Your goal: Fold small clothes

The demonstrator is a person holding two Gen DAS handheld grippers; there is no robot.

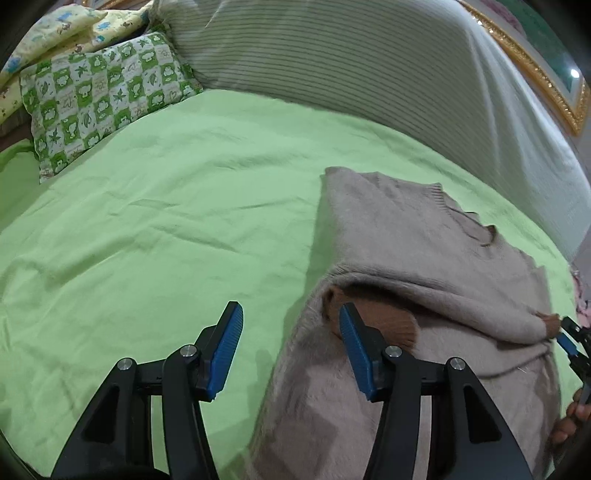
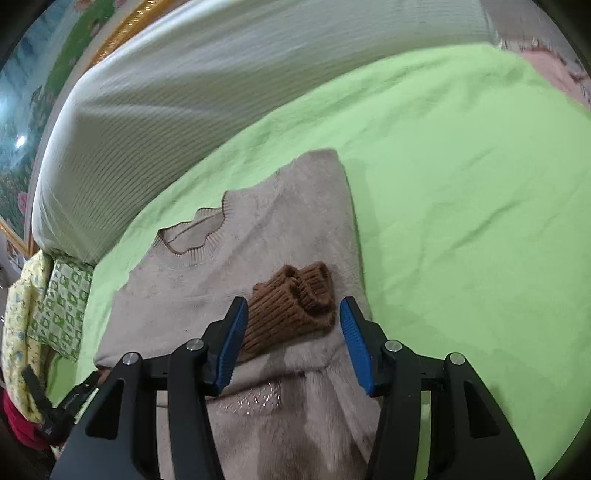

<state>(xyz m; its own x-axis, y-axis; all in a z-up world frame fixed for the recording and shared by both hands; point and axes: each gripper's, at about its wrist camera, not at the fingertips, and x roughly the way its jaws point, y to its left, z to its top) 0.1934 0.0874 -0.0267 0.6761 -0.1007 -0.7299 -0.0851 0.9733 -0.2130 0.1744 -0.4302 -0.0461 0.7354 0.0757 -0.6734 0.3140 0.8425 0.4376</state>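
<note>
A small beige knit sweater (image 1: 417,236) lies on the green bedsheet (image 1: 166,206), its sleeves folded across the chest. Their brown ribbed cuffs (image 2: 291,302) lie together on the body in the right wrist view. The collar (image 2: 192,236) points toward the striped bolster. My left gripper (image 1: 291,350) is open at the sweater's left edge; its right finger is over a brown cuff (image 1: 384,317). My right gripper (image 2: 291,339) is open, its fingers on either side of the brown cuffs. It also shows in the left wrist view (image 1: 570,339) at the sweater's right side.
A large grey striped bolster (image 1: 351,66) lies along the far edge of the bed. A green checked pillow (image 1: 99,96) and a yellow printed one (image 1: 59,33) sit at the back left. A gold picture frame (image 1: 535,66) is behind. Pink fabric (image 2: 557,70) lies at the right.
</note>
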